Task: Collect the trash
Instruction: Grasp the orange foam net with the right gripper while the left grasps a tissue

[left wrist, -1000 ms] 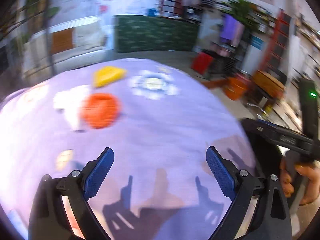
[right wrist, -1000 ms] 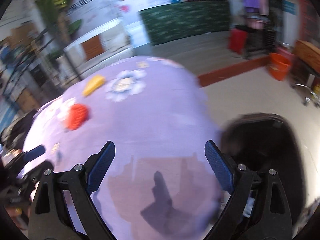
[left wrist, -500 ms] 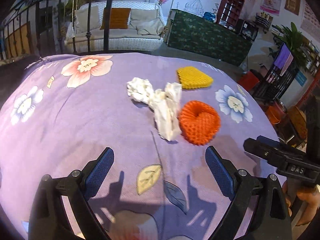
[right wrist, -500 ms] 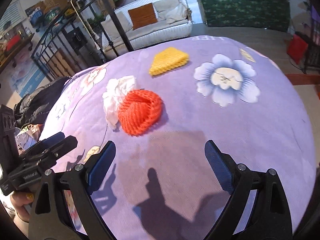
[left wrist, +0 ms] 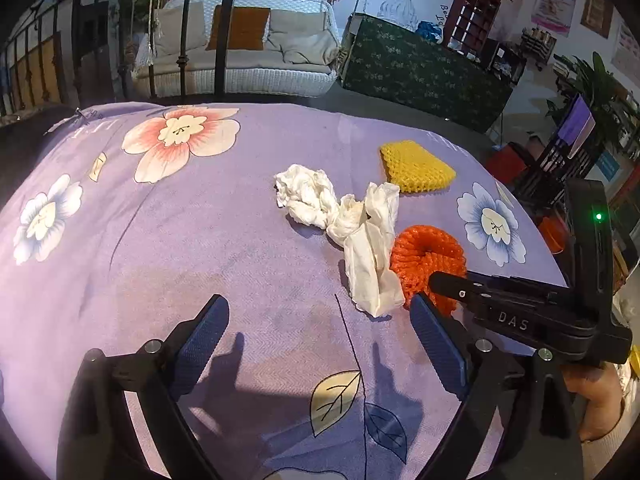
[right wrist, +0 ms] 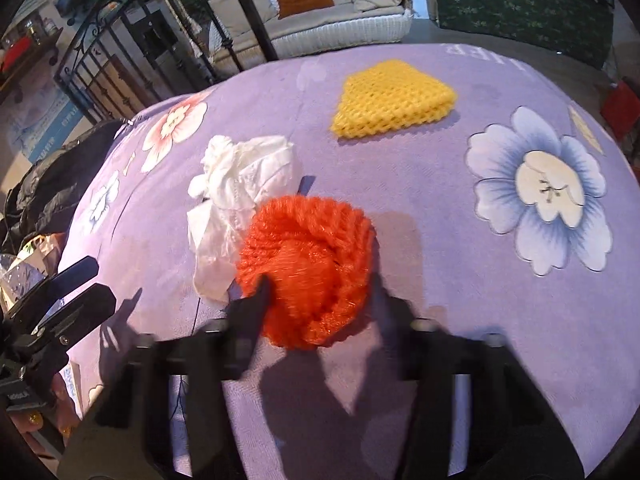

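Observation:
An orange foam net lies on the purple flowered cloth, next to crumpled white tissue. A yellow foam net lies farther back. My right gripper has its fingers on either side of the orange net, closing on it, blurred by motion. In the left wrist view the tissue, orange net and yellow net lie ahead and to the right. My left gripper is open and empty above the cloth, short of the tissue. The right gripper's finger reaches in over the orange net.
The cloth covers a rounded table. A white sofa and black metal posts stand behind it. A green covered counter is at back right. Dark clothing and bags lie off the table's left edge.
Both grippers swung from the table's right edge toward the trash. My right gripper moved in on the orange net and its fingers have narrowed around it. My left gripper came closer to the tissue.

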`<state>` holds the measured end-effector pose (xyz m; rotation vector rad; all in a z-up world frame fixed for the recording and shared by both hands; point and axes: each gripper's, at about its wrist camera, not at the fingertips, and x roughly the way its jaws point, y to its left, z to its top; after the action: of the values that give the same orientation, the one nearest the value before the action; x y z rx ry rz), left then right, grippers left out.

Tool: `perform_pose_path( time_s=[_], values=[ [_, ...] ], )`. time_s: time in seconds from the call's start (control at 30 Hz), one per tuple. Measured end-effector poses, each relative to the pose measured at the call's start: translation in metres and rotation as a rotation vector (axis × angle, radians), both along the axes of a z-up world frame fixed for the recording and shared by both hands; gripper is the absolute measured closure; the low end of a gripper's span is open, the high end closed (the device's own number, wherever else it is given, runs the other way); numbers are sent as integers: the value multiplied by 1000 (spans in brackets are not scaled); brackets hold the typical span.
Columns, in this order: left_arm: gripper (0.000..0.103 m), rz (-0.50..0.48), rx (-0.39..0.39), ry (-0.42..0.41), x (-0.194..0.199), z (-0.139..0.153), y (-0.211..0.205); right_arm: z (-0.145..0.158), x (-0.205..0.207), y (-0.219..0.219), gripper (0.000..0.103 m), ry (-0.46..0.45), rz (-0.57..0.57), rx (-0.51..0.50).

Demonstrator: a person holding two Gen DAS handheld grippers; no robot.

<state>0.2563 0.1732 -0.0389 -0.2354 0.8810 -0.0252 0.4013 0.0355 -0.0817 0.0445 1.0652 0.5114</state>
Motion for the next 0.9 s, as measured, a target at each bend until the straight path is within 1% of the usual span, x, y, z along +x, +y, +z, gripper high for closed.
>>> perform_pose_path(
  time_s=[0.03,0.1,0.23,0.4,0.43,0.47,0.5,0.57,0.6,0.63,0.67,0.7,0.77,0.9],
  values=[
    [15,-2,1,3,1,-1,-2,2,-2,-2,79,-11,-4,1],
    [15,-8,1,4,4,-2,-6,10,-7,-11,81,-45,-23,3],
    [16,-28,-15,7,14,-5,-17,28,-20,-34,81,-121,-76,-35],
    [21,-55,-2,28,30,-14,-35,45,-42,-66,81,-164,-111,-45],
    [26,-58,6,34,34,-15,-38,46,-46,-71,81,-165,-116,-38],
    [34,-59,15,39,37,-17,-41,48,-50,-76,81,-163,-124,-31],
    [39,-64,24,47,41,-20,-44,50,-55,-82,81,-162,-132,-25],
    [70,-76,42,69,46,-25,-48,52,-64,-89,81,-165,-143,-19],
    [78,-79,48,80,47,-28,-49,53,-67,-93,81,-166,-149,-15],
    [90,-76,42,85,46,-29,-48,53,-71,-97,81,-167,-159,-8],
    [98,-72,27,85,44,-29,-46,53,-74,-101,81,-167,-169,-2],
    [99,-69,10,80,40,-29,-43,54,-77,-105,81,-169,-177,4],
    [100,-65,8,61,32,-25,-41,55,-84,-111,81,-176,-192,5],
    [101,-62,-23,14,12,-11,-37,55,-97,-123,81,-189,-217,20]
  ],
)
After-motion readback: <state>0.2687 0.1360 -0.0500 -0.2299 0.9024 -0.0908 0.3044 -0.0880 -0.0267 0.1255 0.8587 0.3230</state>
